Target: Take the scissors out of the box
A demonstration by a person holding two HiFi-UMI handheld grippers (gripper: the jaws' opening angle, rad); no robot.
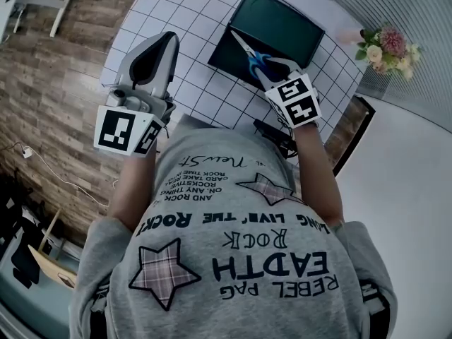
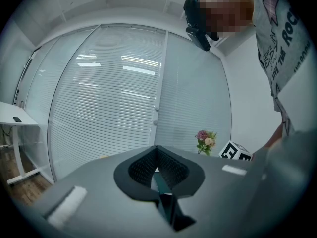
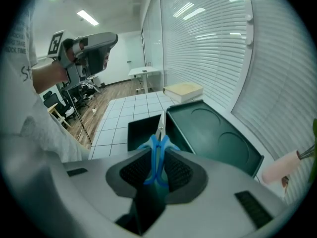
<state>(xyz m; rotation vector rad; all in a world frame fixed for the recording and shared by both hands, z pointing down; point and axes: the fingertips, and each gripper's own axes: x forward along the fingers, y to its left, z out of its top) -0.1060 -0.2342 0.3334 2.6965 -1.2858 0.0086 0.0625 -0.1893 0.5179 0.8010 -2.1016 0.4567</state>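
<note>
Blue-handled scissors (image 1: 256,59) hang over the open dark box (image 1: 227,56), blades pointing away from me toward its raised lid (image 1: 282,21). My right gripper (image 1: 272,66) is shut on the handles. In the right gripper view the scissors (image 3: 158,150) stand upright between the pads of that gripper (image 3: 157,170), above the box base (image 3: 138,130) and the lid (image 3: 215,135). My left gripper (image 1: 164,44) is held up at the left, away from the box, its jaws together with nothing in them. In its own view the left gripper (image 2: 157,170) faces window blinds.
The box lies on a white tiled table (image 1: 176,20). A bunch of flowers (image 1: 385,48) stands at the right corner. A beige flat box (image 3: 183,90) sits at the table's far end. A black object (image 1: 272,134) rests at the near table edge. Wooden floor (image 1: 49,83) lies to the left.
</note>
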